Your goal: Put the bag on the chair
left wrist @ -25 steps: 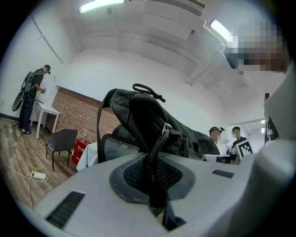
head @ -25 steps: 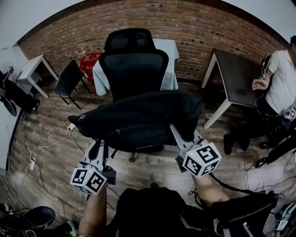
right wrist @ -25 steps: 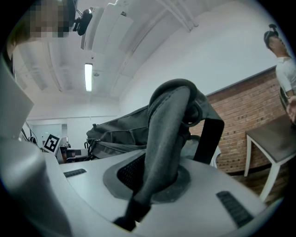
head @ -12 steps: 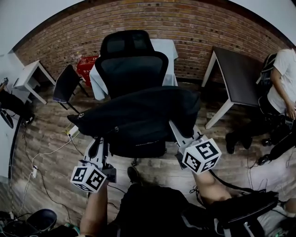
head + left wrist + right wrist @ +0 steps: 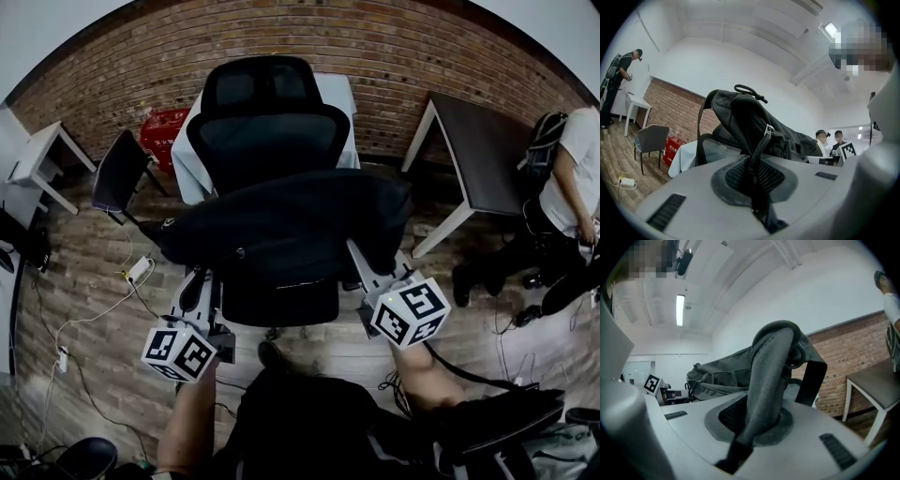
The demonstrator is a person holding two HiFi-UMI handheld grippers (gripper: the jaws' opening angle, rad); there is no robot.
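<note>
Hanging by its straps, the bag (image 5: 281,225) could slip free or tip off the chair (image 5: 267,141) if let go off-centre. Left gripper (image 5: 757,187) jaws are clamped on a thin strap (image 5: 759,150), right gripper (image 5: 752,427) jaws on a padded strap (image 5: 768,376). Bag is black, soft and sagging, stretched sideways over the seat (image 5: 281,302).

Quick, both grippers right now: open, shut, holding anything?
The left gripper is shut, holding the bag by a thin strap.
The right gripper is shut, holding the bag by a padded strap.
</note>
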